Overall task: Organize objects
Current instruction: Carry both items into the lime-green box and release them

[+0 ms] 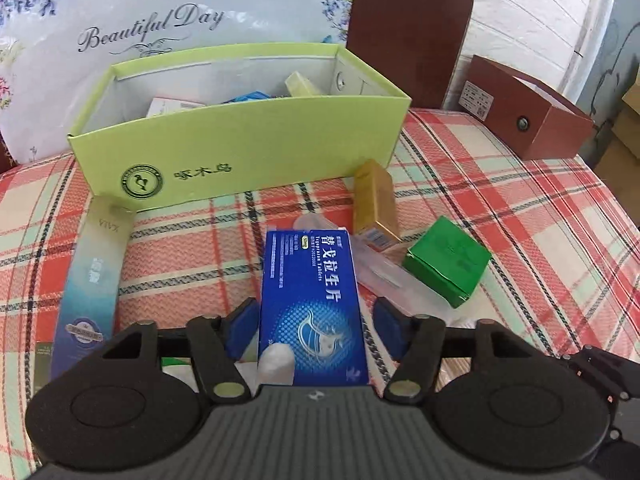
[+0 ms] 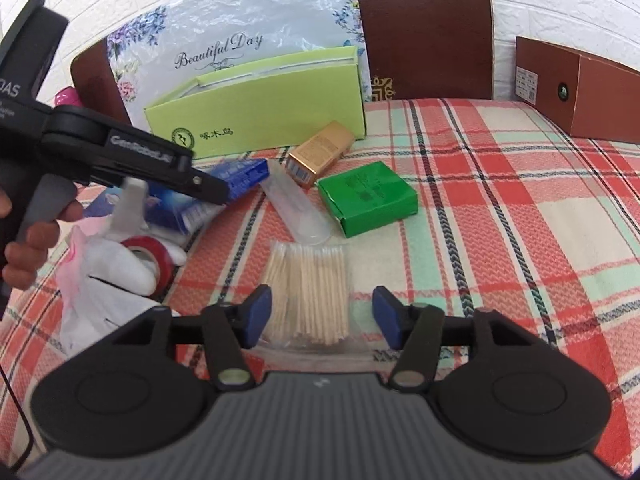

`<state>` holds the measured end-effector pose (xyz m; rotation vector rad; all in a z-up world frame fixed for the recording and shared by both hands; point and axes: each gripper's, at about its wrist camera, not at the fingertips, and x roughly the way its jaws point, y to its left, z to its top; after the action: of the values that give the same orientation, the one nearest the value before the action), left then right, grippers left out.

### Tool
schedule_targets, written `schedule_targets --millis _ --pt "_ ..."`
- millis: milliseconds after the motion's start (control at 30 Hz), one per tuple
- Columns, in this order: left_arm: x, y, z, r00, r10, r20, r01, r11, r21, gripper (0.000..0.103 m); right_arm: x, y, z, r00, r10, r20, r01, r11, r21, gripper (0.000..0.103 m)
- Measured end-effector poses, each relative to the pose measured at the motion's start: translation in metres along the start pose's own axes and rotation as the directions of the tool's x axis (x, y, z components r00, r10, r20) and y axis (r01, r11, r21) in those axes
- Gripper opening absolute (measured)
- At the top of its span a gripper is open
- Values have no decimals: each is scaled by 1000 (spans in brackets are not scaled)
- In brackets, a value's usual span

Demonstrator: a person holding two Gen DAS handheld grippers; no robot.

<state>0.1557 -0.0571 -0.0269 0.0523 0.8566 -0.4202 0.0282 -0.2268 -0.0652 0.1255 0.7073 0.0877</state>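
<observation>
The left gripper (image 1: 316,326) stands spread wide, its blue-padded fingers (image 1: 245,320) on either side of a flat blue cardboard medicine box (image 1: 310,304) printed with white Chinese lettering, without pressing on it. The box lies flat on the red, mint and cream plaid cloth (image 1: 520,216), its long axis running straight away from the gripper toward a light green open-topped cardboard box (image 1: 240,152) at the back, which already holds a few small packages. Just right of the blue box lies a clear plastic tube (image 1: 384,268), slanted, with a gold rectangular carton (image 1: 374,200) behind it pointing toward the green container, and a small bright green square box (image 1: 446,260) beside that. A long pale silver-blue carton (image 1: 94,276) lies to the left, lengthwise toward the container's corner. The right gripper (image 2: 322,316) is likewise released, fingers apart over a clear bag of wooden cotton swabs (image 2: 306,292) whose sticks run away from it. From this side the left gripper shows as a black handle above the blue box, near a roll of red tape (image 2: 154,258).
</observation>
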Motion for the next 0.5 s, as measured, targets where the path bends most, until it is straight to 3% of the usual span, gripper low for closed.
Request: schedule_targets --millis 167,267,433,500 --pt "26 -4 2 996 64 -70 -65 998 -10 73 10 15 -2 1000 -9 -19 8 999 -35 63" --pt "29 -9 1 994 93 -51 -92 995 21 78 14 23 -6 999 -54 -6 53 994 -98 62" --pt "37 -17 1 991 131 -37 -129 990 55 83 14 24 -7 998 -57 7 58 993 -107 38" --pt "37 -17 1 994 109 -26 -107 993 50 76 13 22 -7 999 -52 11 53 994 -98 32"
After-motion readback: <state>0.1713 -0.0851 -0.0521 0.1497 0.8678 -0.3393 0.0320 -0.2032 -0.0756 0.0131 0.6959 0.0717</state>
